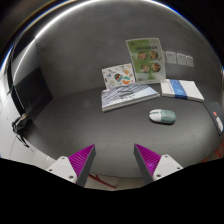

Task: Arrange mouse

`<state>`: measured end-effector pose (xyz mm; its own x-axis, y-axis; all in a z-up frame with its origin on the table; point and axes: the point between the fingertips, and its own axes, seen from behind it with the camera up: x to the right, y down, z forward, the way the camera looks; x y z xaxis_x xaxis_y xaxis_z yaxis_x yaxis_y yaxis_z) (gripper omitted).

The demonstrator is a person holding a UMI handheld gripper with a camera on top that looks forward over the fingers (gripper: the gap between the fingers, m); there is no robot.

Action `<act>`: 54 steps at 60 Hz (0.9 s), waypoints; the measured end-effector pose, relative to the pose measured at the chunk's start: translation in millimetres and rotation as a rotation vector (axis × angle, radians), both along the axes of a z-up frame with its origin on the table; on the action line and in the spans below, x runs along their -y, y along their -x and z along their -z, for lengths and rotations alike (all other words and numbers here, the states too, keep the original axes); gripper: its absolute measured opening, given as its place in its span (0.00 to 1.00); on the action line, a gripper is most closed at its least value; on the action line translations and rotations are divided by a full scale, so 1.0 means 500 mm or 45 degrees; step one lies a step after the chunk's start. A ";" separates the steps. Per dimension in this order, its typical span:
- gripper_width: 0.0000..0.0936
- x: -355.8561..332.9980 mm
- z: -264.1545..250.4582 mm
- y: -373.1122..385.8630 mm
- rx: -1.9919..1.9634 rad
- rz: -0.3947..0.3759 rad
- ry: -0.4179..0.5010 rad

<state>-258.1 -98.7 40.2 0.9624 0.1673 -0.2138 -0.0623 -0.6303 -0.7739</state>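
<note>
Well beyond the parted fingers point(115, 160) (nothing between them) lies the mouse point(162, 116).

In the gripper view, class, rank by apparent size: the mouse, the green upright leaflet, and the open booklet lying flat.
1. Open booklet, largest.
2. Green upright leaflet, slightly smaller; it stands farther back, so this ranking is unsure.
3. Mouse, clearly smallest.
The open tongs hold nothing.
</note>
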 end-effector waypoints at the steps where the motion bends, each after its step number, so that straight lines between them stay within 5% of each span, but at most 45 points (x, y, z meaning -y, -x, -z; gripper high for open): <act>1: 0.86 -0.001 -0.001 -0.004 0.004 -0.001 -0.004; 31: 0.86 -0.131 0.075 -0.360 0.260 -0.082 -0.085; 35: 0.86 -0.167 0.098 -0.379 0.289 -0.102 -0.081; 37: 0.94 -0.181 0.108 -0.384 0.296 -0.114 -0.066; 38: 0.87 -0.193 0.103 -0.379 0.265 -0.112 -0.083; 54: 0.85 -0.337 0.104 -0.375 0.261 -0.119 -0.052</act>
